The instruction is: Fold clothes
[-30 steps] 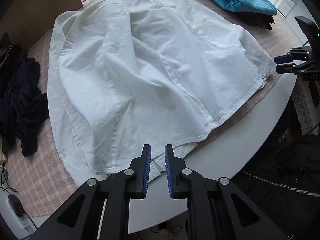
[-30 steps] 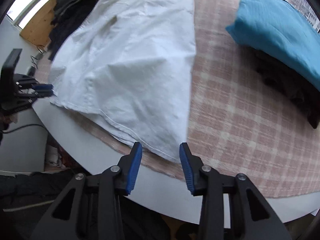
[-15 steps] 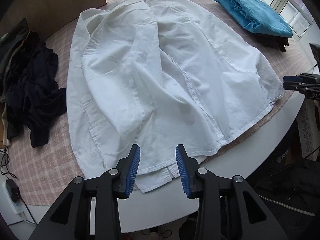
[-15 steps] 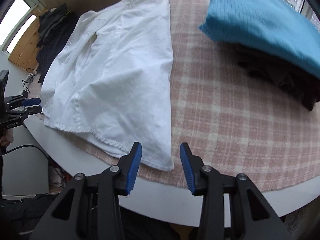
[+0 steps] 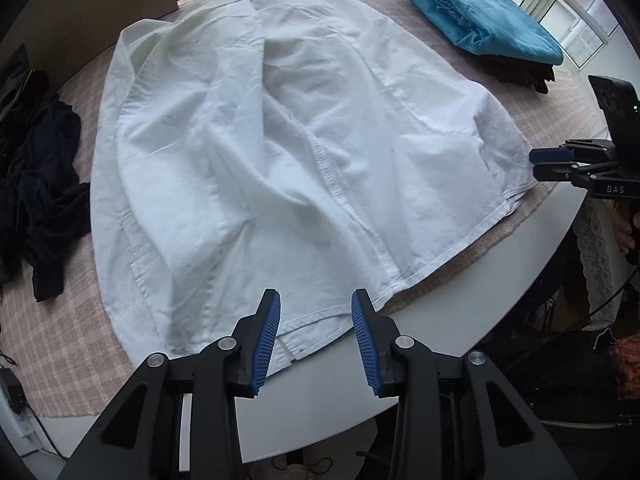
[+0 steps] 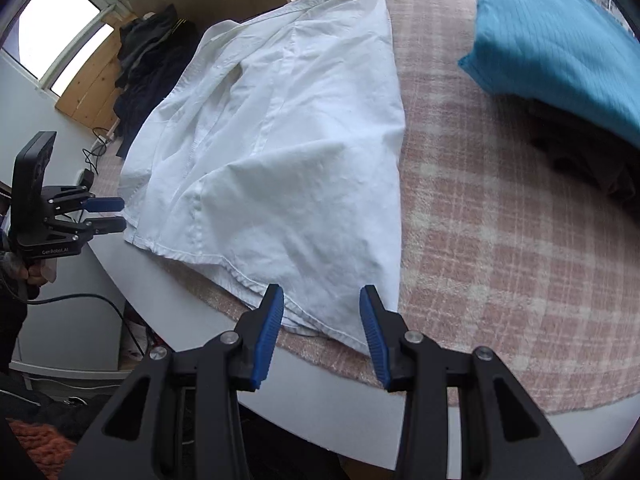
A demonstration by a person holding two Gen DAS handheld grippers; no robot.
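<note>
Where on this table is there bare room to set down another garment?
Bare checked cloth lies between the white shirt and the blue folded stack. A bare white table rim runs along the shirt's hem. Crowded on the other side: dark clothes border the shirt.

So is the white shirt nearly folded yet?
Not yet. Done: the shirt lies spread out on the table, and a blue top looks already folded. Now: both grippers hover open at its hem. Every fold is left.
</note>
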